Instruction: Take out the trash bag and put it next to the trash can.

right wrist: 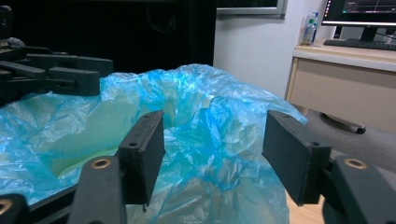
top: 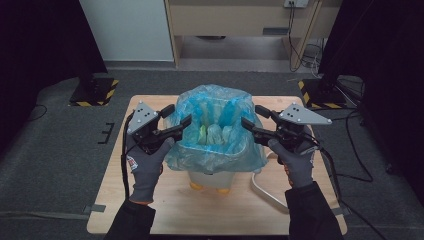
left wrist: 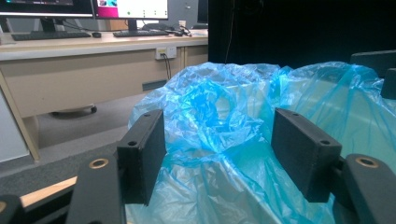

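A white bin (top: 210, 176) lined with a crinkled blue plastic bag (top: 216, 102) stands in the middle of the wooden table (top: 125, 200). My left gripper (top: 178, 115) is open at the bin's left rim, and bunched bag film (left wrist: 219, 107) lies between its jaws (left wrist: 217, 135). My right gripper (top: 252, 115) is open at the right rim, its jaws astride a fold of the bag (right wrist: 196, 93) (right wrist: 212, 135). Gloved hands hold both tools. The left gripper (right wrist: 51, 77) appears across the bag in the right gripper view, and the right gripper (left wrist: 378, 70) in the left gripper view.
A white bent tube (top: 265, 192) lies on the table to the right of the bin. Two black stands with striped bases (top: 92, 92) (top: 325, 92) sit on the floor behind the table. Cables (top: 350, 150) trail at the right. A desk (top: 240, 20) stands at the back.
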The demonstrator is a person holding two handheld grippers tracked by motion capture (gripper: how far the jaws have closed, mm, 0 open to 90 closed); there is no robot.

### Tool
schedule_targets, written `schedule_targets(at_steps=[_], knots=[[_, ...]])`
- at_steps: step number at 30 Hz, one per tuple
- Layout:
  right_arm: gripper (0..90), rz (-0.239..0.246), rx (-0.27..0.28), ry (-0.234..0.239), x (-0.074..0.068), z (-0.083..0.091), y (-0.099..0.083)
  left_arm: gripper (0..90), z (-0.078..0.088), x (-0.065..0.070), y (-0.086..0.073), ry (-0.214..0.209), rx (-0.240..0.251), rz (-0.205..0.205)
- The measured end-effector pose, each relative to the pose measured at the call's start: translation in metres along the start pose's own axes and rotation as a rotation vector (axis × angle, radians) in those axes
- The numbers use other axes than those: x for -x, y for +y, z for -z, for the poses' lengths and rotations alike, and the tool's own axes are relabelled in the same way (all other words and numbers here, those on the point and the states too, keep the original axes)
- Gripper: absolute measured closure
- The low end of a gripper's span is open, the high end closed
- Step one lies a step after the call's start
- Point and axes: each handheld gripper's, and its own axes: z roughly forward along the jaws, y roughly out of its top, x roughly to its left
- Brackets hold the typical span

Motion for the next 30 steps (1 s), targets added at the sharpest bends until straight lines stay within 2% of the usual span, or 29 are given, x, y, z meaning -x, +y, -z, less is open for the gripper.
schedule_targets(at_steps=[5, 8, 11, 19, 22, 23, 25, 30], knots=[[42.8, 0.009, -0.015, 0.008, -0.0014, -0.004, -0.0022, 39.2, -0.0019, -0.001, -0.0022, 0.003, -0.016, -0.015], [44.8, 0.029, -0.027, 0.004, -0.002, -0.0062, -0.004, 41.5, -0.0024, -0.0025, -0.0043, 0.002, -0.017, -0.007], [46.8, 0.029, -0.028, 0.002, -0.0029, -0.0066, -0.0044, 43.2, -0.0019, -0.0037, -0.0053, -0.007, -0.016, -0.001], [46.7, 0.052, -0.019, -0.016, -0.0023, -0.0065, -0.0048, 51.3, -0.0017, -0.0031, -0.004, -0.008, -0.023, 0.013], [50.6, 0.043, -0.017, -0.01, -0.0029, -0.0066, -0.0053, 53.9, -0.002, -0.0024, -0.004, -0.011, -0.021, 0.019], [50.8, 0.021, -0.021, -0.006, -0.0034, -0.0065, -0.0053, 54.8, -0.0021, -0.0024, -0.0041, -0.012, -0.02, 0.021], [50.6, 0.006, -0.028, -0.002, -0.0031, -0.0061, -0.0049, 56.0, -0.002, -0.0027, -0.0041, -0.015, -0.02, 0.026], [54.4, 0.014, -0.021, -0.006, -0.0035, -0.0051, -0.0052, 61.5, -0.0014, -0.0032, -0.0037, -0.025, -0.027, 0.032]])
